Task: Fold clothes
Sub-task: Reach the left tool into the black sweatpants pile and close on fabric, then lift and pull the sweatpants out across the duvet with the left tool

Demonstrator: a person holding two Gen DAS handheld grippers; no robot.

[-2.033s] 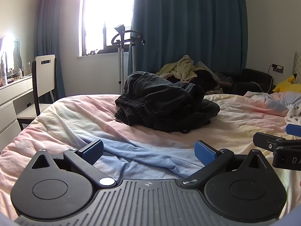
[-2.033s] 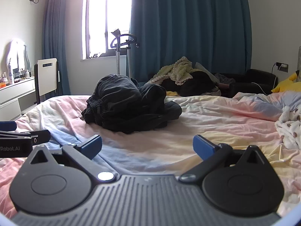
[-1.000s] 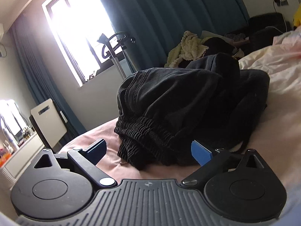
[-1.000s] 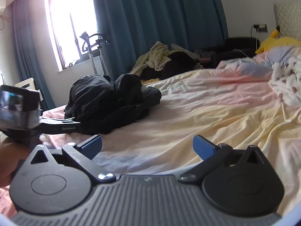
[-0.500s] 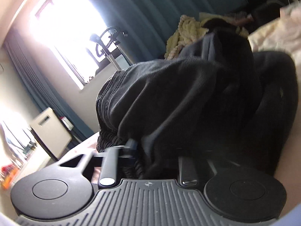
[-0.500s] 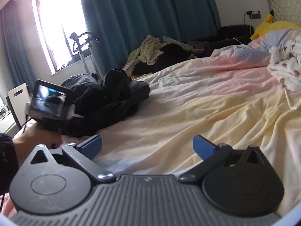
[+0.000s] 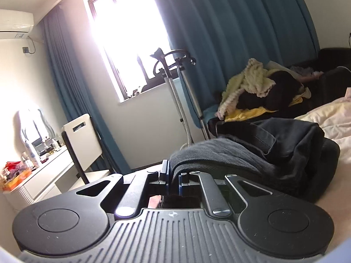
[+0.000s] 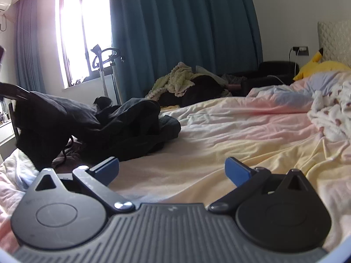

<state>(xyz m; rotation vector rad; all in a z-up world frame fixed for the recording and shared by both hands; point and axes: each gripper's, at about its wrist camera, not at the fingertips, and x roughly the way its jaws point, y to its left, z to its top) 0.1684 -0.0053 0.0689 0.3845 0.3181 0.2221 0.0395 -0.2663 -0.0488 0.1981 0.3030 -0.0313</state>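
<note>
A dark grey, almost black garment (image 7: pixel 252 153) lies crumpled on the bed. My left gripper (image 7: pixel 174 175) is shut on an edge of it and holds that edge lifted off the bed. In the right wrist view the same garment (image 8: pixel 122 127) sits at the left of the bed, its left end pulled up. My right gripper (image 8: pixel 172 167) is open and empty, low over the pastel sheet (image 8: pixel 230 144), to the right of the garment and apart from it.
A pile of cream and dark clothes (image 8: pixel 184 83) lies past the far edge of the bed. A garment steamer stand (image 7: pixel 175 92), a white chair (image 7: pixel 83 144) and a dresser (image 7: pixel 39 175) stand left. A white patterned cloth (image 8: pixel 333 118) and yellow plush (image 8: pixel 320 65) lie right.
My left gripper reached the dark garment, shut on its edge and lifted it. My right gripper stayed open and swung a little to the right over the sheet.
</note>
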